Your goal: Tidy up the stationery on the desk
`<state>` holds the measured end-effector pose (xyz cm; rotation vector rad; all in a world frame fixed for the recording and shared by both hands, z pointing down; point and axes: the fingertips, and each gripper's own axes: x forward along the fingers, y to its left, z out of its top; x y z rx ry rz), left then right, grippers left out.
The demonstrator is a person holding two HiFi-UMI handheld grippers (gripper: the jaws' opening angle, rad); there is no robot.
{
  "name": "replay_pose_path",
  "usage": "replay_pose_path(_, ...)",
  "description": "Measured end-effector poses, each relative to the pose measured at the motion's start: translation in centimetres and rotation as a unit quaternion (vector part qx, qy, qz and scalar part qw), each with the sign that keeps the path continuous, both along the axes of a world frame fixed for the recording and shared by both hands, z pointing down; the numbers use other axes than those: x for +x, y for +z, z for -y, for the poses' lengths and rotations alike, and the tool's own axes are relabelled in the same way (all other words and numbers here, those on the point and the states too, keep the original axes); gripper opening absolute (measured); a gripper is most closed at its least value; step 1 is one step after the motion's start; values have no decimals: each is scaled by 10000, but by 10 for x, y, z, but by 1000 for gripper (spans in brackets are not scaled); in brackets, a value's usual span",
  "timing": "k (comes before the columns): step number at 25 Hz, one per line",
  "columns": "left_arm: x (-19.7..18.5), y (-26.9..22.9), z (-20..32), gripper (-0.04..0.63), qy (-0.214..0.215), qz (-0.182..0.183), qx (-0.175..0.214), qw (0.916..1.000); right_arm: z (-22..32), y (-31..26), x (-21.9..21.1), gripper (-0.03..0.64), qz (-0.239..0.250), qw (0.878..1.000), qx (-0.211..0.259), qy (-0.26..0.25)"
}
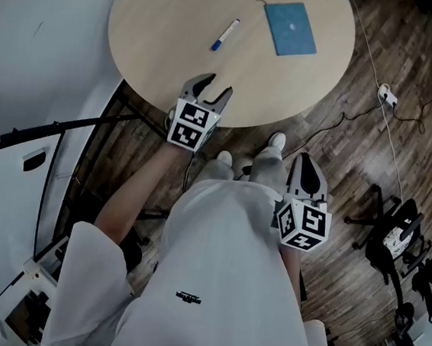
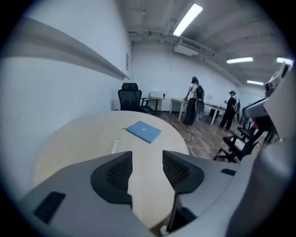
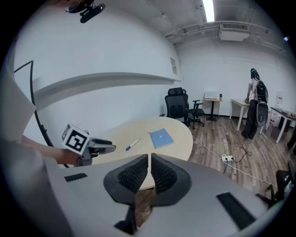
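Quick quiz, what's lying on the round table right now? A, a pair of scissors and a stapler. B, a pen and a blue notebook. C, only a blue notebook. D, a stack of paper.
B: the head view shows a pen and a blue notebook lying apart on the round table.

A round wooden table [image 1: 161, 40] bears a pen [image 1: 225, 34] and a blue notebook [image 1: 290, 28].

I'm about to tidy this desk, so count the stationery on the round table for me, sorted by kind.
Pen: 1
Blue notebook: 1
Total on the round table: 2
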<state>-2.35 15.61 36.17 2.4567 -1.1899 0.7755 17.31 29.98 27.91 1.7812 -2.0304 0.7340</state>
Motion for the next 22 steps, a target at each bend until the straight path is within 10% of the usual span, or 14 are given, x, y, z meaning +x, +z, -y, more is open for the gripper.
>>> replay_pose_path(8,32,-71,-215,97,-412,-1402,-648,9871,-56,-11,-22,48,145,9988,67,-454)
replay_pose_path(22,121,-113,-287,32,-720,-917,-254,9929,-130,-37,28,49,689,9919,365,-1002)
